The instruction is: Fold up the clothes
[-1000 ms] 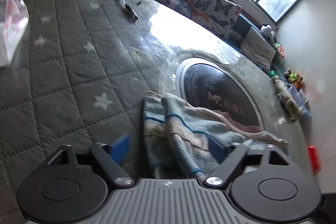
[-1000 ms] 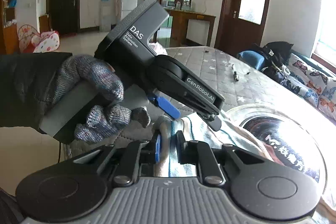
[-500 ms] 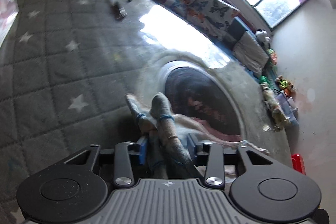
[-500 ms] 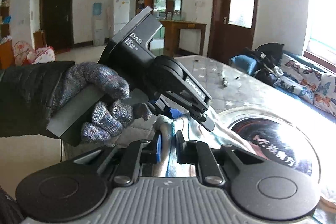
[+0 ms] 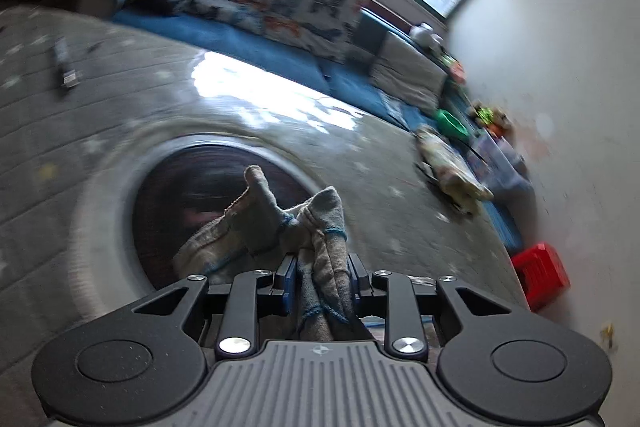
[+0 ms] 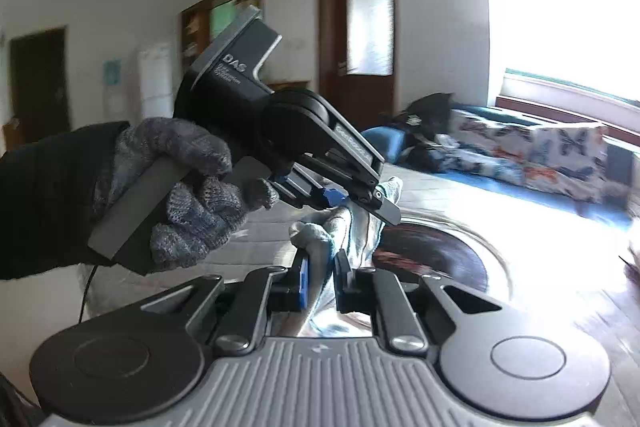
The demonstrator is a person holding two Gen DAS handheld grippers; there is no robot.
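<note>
The garment (image 5: 304, 227), a pale knit with thin blue stripes, is bunched into a ridge and held up off the grey quilted mattress (image 5: 48, 131), with its free part trailing down and away toward the dark round patch (image 5: 192, 187) on the plastic-covered surface. Its pinched edge runs roughly between the two grippers, so the fold line lies across from one hand to the other. The left gripper (image 5: 320, 275) has its blue-padded jaws drawn in tight on a thick wad of the cloth. The right gripper (image 6: 320, 275) is likewise closed on a narrower pinch of the same edge (a small tuft pokes up just past its fingers). In the right wrist view the left gripper sits just beyond and slightly left of the right one, gripped by a gloved hand (image 6: 192, 187), so both holds are close together, neither clearly nearer the loose hem. I judge the next move to be carrying this edge away toward the far side, over the trailing cloth; motion blur hides how the lower part lies
</note>
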